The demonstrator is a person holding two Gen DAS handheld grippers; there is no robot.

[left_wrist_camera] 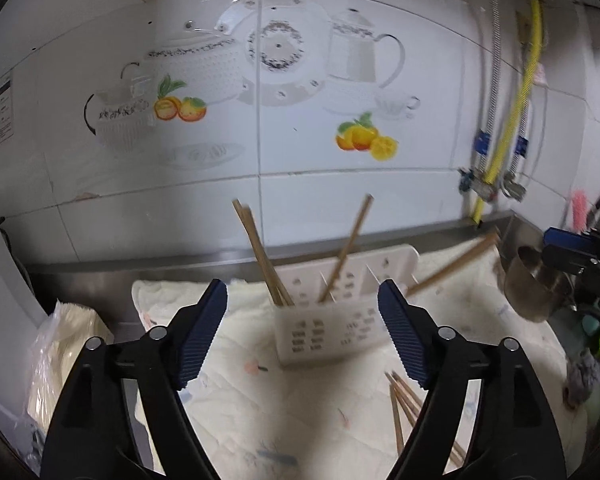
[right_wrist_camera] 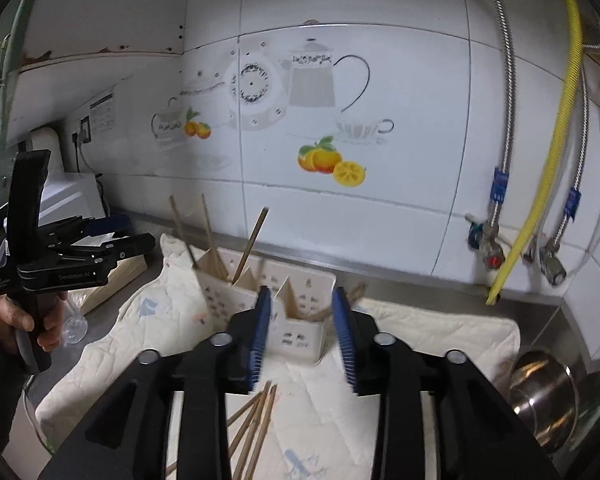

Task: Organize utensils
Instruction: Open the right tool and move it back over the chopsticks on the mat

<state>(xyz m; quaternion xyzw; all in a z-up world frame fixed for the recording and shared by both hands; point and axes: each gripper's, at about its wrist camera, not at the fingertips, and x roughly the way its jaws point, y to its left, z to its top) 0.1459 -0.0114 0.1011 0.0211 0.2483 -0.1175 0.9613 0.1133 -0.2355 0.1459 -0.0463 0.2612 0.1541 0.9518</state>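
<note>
A white slotted utensil holder [left_wrist_camera: 327, 322] stands on a cream cloth [left_wrist_camera: 260, 392], with wooden chopsticks [left_wrist_camera: 260, 248] leaning in its left compartments. More chopsticks [left_wrist_camera: 404, 404] lie loose on the cloth in front. My left gripper [left_wrist_camera: 302, 334] is open and empty, just short of the holder. In the right wrist view the holder [right_wrist_camera: 296, 320] sits just beyond my right gripper [right_wrist_camera: 304, 340], which is open and empty above the loose chopsticks [right_wrist_camera: 256, 428]. A blurred chopstick [left_wrist_camera: 452, 264] slants across the holder's right end. The left gripper [right_wrist_camera: 112, 236] shows at the left.
A steel bowl [right_wrist_camera: 544, 392] lies at the right beside the cloth. Hoses and valves [right_wrist_camera: 496, 240] run down the tiled wall at the right. A plastic bag [left_wrist_camera: 60, 352] and a white appliance [right_wrist_camera: 68, 196] stand at the left. A steel ledge [left_wrist_camera: 160, 264] runs behind the cloth.
</note>
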